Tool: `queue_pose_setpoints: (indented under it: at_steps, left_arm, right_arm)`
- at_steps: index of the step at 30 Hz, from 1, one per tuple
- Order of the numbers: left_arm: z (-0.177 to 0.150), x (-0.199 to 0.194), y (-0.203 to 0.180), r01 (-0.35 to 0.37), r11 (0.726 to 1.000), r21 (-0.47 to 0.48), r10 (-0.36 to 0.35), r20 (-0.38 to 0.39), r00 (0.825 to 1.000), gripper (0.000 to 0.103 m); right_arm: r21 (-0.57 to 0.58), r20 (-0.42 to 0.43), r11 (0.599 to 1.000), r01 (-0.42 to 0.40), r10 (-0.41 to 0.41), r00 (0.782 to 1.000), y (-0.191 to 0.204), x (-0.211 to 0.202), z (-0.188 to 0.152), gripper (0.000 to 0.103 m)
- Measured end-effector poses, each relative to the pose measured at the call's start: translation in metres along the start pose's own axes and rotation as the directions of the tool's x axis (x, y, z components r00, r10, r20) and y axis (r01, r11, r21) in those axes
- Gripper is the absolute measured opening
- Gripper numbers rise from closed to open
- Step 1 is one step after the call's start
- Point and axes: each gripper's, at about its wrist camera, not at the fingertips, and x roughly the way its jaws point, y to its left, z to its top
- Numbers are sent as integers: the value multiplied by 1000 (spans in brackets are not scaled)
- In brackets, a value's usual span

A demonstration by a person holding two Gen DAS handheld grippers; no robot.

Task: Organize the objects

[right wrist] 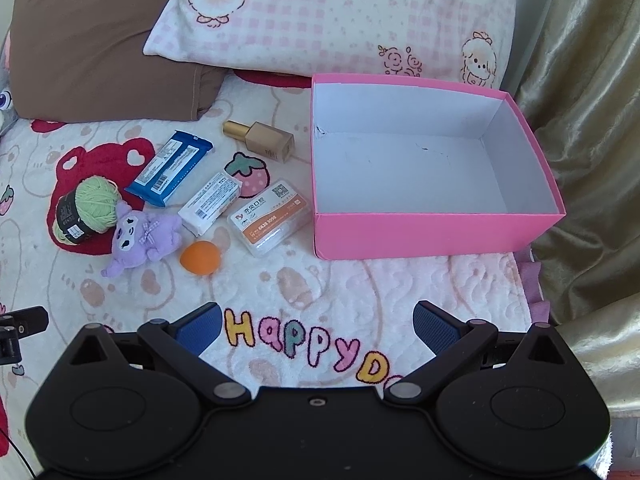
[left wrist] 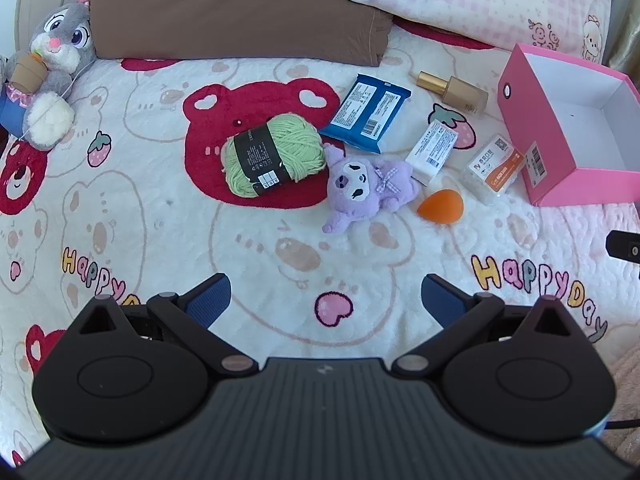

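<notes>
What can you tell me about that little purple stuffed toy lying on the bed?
The purple plush toy is small and soft, fuzzy lilac fabric with a pale face, dark eye patches, floppy ears and a checked lilac bow on its body. It lies flat, face up, on the bed cover, its head partly over the red bear print. The green yarn ball touches or nearly touches it on one side; the white packet and orange sponge sit close on the other. Neither gripper is near it.
</notes>
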Motion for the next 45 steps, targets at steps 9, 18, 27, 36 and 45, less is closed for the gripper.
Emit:
queue_pose_setpoints:
  at_steps: [9,18,27,36,45]
  left_arm:
    - [-2,2,2,11,1000,-9,-11,-11,1000,103]
    - [-3,5,2,23,1000,-16,-24,-20,1000,103]
    - [-3,8,1,30,999,-23,-30,-36,999,103]
    - [-4,8,2,31,999,-24,-32,-36,999,103]
    - [-5,11,2,32,999,-24,-33,-42,999,103]
  right_arm:
    - [17,-22,1000,-13,13,1000,0,4,-1,103]
    - [11,-25,1000,-12,13,1000,1,5,-2,103]
    - [12,-28,1000,-12,12,1000,1,6,-3,103]
    - [13,-33,1000,-10,10,999,-2,7,-3,103]
    - [8,-37,1000,-8,9,999,-1,7,-3,103]
